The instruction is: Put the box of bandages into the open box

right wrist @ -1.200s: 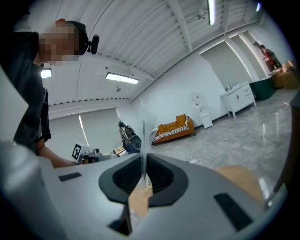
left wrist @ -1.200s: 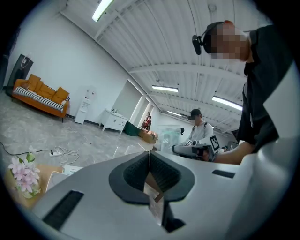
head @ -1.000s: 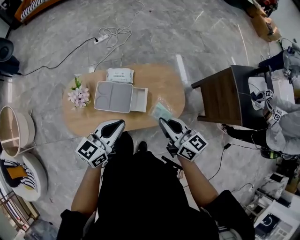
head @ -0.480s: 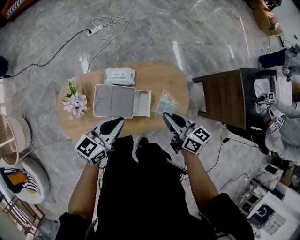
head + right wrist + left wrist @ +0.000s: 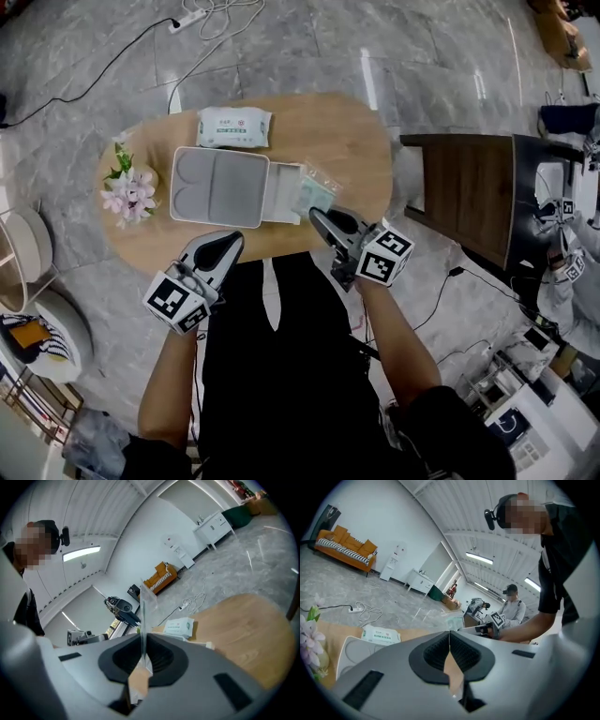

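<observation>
The bandage box, sealed in a clear plastic bag, hangs just over the table beside the right edge of the open grey box. My right gripper is shut on the bag's near edge. In the right gripper view the thin clear plastic stands up from between the closed jaws. My left gripper hovers at the table's near edge, in front of the open box, with its jaws shut and nothing between them.
An oval wooden table carries a wipes pack behind the box and a small flower pot at the left. A dark side table stands to the right. A cable and power strip lie on the marble floor.
Both grippers have come down and forward toward the table. The bagged bandage box has moved left with the right gripper, up to the open box's right edge.
</observation>
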Action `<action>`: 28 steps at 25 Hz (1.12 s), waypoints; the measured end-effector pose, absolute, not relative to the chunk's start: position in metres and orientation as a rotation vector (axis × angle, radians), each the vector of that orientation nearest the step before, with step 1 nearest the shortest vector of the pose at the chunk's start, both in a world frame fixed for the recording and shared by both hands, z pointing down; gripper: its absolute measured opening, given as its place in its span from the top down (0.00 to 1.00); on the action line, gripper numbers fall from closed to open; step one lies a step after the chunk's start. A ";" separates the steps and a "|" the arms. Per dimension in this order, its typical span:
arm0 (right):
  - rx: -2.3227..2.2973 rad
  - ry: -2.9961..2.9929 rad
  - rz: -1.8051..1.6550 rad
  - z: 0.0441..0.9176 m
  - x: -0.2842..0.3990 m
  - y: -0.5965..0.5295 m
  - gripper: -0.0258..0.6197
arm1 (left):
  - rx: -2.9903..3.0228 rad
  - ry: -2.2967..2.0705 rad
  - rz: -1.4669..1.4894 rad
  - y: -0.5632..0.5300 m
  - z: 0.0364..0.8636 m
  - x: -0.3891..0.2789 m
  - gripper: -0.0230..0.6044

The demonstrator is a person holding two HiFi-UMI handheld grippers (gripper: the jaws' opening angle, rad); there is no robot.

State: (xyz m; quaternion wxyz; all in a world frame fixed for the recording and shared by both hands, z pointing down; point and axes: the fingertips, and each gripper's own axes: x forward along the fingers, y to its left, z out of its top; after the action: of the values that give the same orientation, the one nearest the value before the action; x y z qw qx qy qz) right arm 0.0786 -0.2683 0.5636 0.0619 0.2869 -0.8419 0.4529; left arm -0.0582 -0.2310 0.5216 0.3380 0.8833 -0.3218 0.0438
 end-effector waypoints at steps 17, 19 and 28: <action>0.761 -2.248 1.636 0.712 0.062 -0.265 0.91 | 2.196 -0.907 0.091 -0.227 0.594 -0.050 0.94; 0.772 -2.207 1.666 0.721 0.058 -0.263 0.91 | 2.193 -0.901 0.091 -0.224 0.597 -0.049 0.94; 0.812 -2.033 1.670 0.755 0.048 -0.251 0.91 | 2.173 -0.883 0.090 -0.214 0.607 -0.051 0.94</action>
State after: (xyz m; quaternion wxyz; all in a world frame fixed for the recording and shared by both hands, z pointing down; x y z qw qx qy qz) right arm 0.0476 -0.2513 0.7555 0.1927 0.2895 -0.7245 0.5951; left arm -0.0509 -0.2135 0.6069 0.3868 0.8537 -0.3468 0.0354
